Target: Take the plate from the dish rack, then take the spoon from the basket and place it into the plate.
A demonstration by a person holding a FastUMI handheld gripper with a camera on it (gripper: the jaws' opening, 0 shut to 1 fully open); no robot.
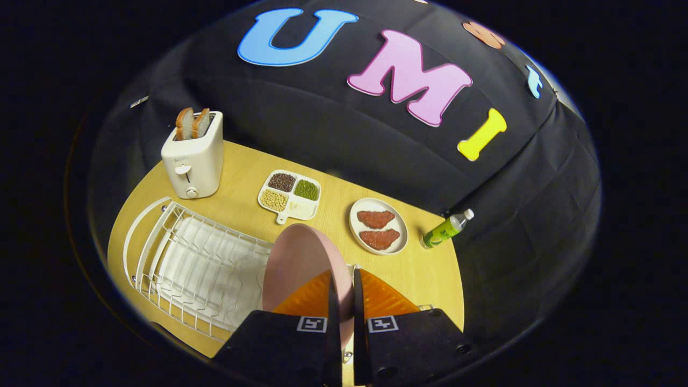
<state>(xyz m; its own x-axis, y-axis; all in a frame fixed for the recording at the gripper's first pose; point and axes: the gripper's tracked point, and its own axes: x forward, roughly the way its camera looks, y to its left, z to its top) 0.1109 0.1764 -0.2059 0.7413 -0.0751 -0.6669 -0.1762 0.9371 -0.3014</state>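
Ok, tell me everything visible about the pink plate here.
The plate is round, plain pale pink with a matte look and no pattern. It stands on edge, tilted, over the white wire dish rack, its rim caught between the two fingers of the gripper, which press on it from both sides. Its lower part is hidden behind the fingers, so whether it touches the rack is unclear.

A light wooden table [236, 161] stands against a black cloth wall [333, 129] that hangs in soft folds and curves round behind it. The tabletop is brightly and evenly lit, while the cloth beyond its edges falls away into deep shadow.
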